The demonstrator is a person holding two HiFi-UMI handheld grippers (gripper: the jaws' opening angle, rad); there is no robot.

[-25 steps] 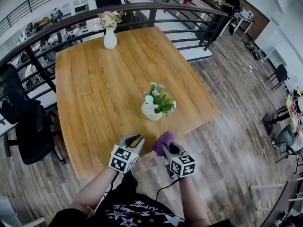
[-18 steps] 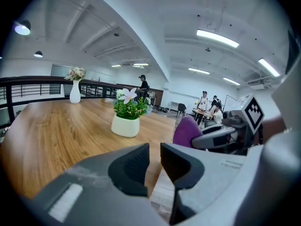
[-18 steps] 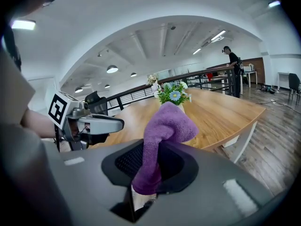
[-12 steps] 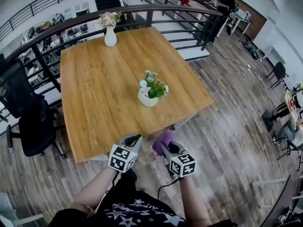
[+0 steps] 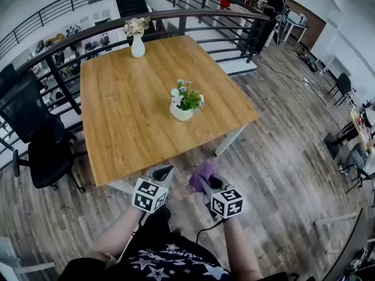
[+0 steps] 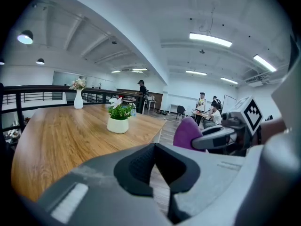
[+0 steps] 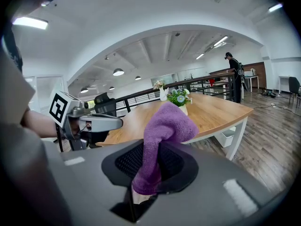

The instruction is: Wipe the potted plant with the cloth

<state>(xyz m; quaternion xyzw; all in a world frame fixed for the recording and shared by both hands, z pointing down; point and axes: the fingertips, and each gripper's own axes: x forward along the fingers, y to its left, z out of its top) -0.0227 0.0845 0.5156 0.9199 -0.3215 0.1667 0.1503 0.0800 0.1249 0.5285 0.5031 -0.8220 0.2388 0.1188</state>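
The right tool (image 5: pixel 203 184) is pinched on a purple cloth (image 5: pixel 204 171) and is held off the near edge of the bench (image 5: pixel 117 127). The left tool (image 5: pixel 162 173), just beside it, has just been closing and is pressed together on nothing. The potted plant (image 5: pixel 185 101) is found well apart from both, upright on the bench: white pot, green leaves, small pale flowers.

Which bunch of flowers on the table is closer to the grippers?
The potted plant, green-leaved in a low white pot; the tall white vase stands much farther away.
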